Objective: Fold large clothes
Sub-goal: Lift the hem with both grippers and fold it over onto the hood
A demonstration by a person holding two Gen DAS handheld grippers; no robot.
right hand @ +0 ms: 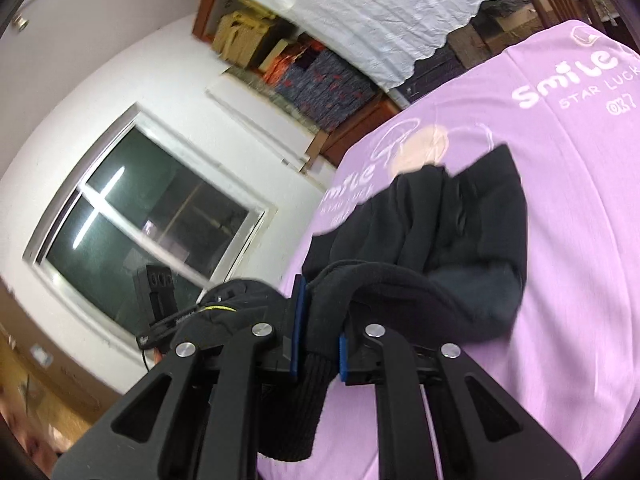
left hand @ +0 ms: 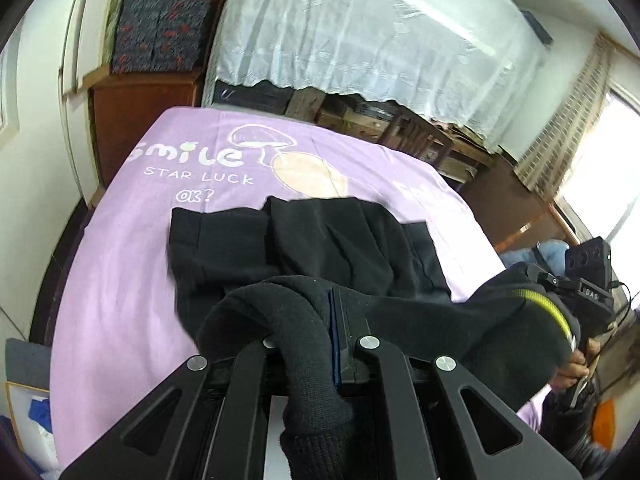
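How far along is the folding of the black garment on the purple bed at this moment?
Done: the black garment is spread partly across the purple sheet, its far part already lying down. In hand: the left gripper and right gripper are each shut on a ribbed edge, holding the near end off the bed. Left: laying that end over, then any further folds; it is still bunched.

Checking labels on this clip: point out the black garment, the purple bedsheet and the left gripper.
black garment [left hand: 320,236]: left wrist view, part lying flat on the bed.
purple bedsheet [left hand: 120,280]: left wrist view, bare area left of the garment.
left gripper [left hand: 324,344]: left wrist view, between fingertips clamping the fabric.
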